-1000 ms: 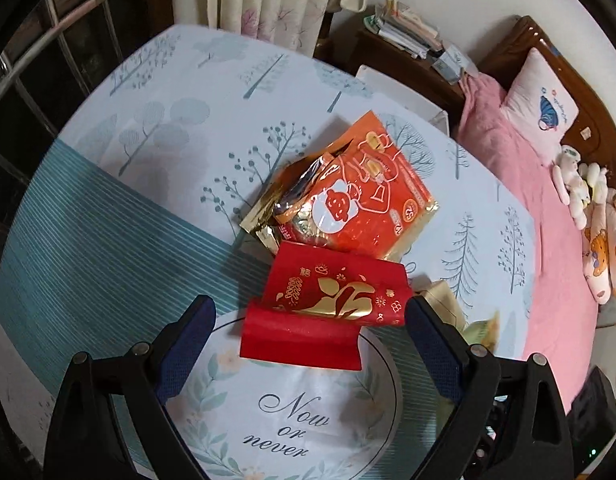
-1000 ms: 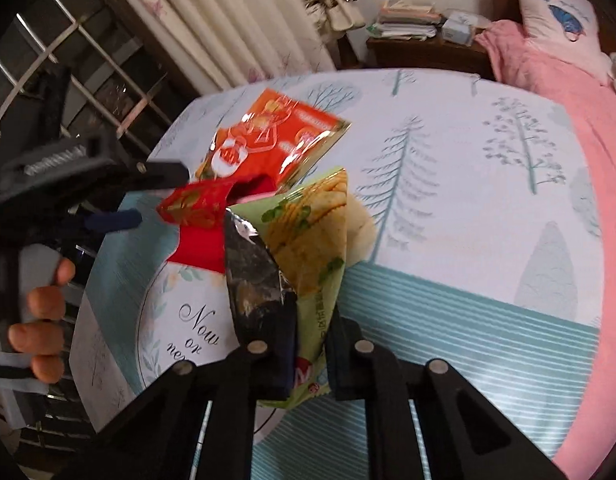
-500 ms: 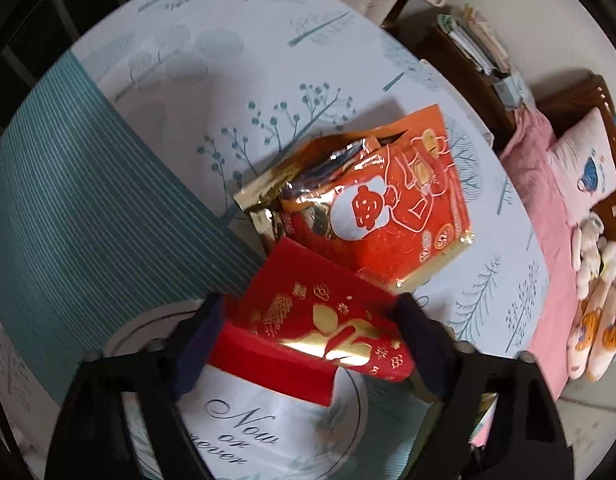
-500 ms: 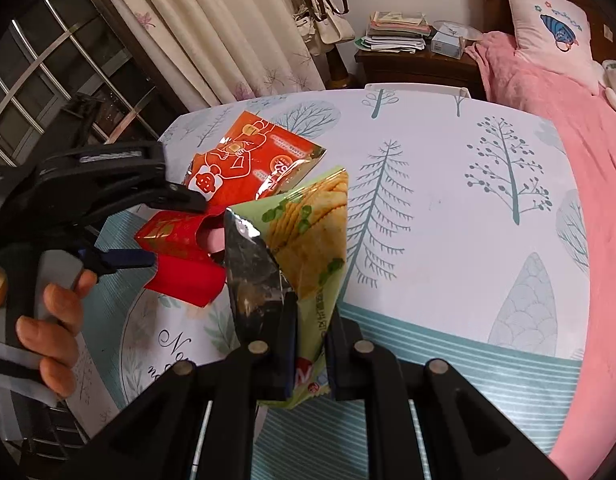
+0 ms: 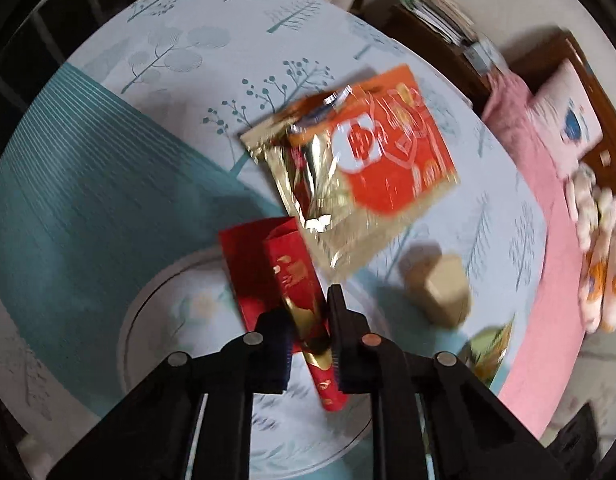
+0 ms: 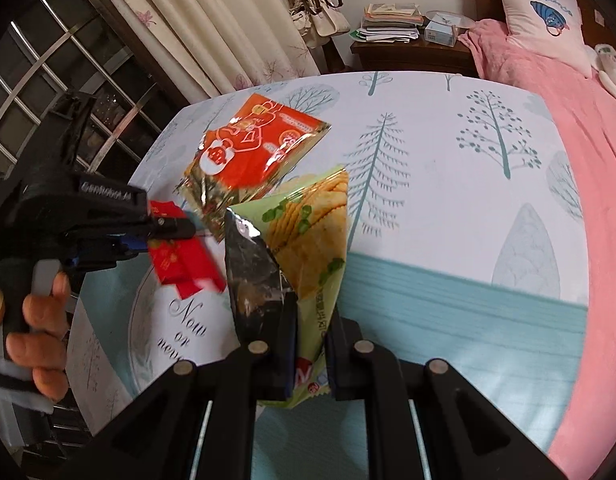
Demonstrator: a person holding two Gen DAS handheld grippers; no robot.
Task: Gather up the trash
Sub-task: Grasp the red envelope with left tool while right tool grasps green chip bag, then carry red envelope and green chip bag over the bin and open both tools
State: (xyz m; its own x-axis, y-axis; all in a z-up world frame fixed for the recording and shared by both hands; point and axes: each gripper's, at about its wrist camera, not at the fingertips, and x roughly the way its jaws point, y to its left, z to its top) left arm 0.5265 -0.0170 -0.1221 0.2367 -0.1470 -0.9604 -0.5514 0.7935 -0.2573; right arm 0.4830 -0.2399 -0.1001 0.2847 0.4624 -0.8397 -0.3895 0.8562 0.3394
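My left gripper [image 5: 310, 328] is shut on a red and gold packet [image 5: 296, 284], which is held above the tablecloth; it also shows in the right wrist view [image 6: 180, 256], pinched by the left gripper [image 6: 176, 232]. An orange and gold snack bag [image 5: 360, 172] lies on the table beyond it, also in the right wrist view [image 6: 252, 152]. My right gripper [image 6: 310, 344] is shut on a green cracker wrapper [image 6: 308, 240] with a dark foil inside, held up over the table. A small tan box [image 5: 440, 292] sits to the right of the left gripper.
The table [image 6: 448, 184] has a tree-print cloth with a teal band and a round "Now or never" mat [image 6: 168, 332]. A pink bed [image 6: 580, 128] borders it on the right. Curtains [image 6: 212, 20], a window and a nightstand [image 6: 404, 44] with books stand behind.
My left gripper has closed on the red packet and lifted it, turning it edge-on. The right gripper has kept its hold on the green wrapper and has risen slightly.
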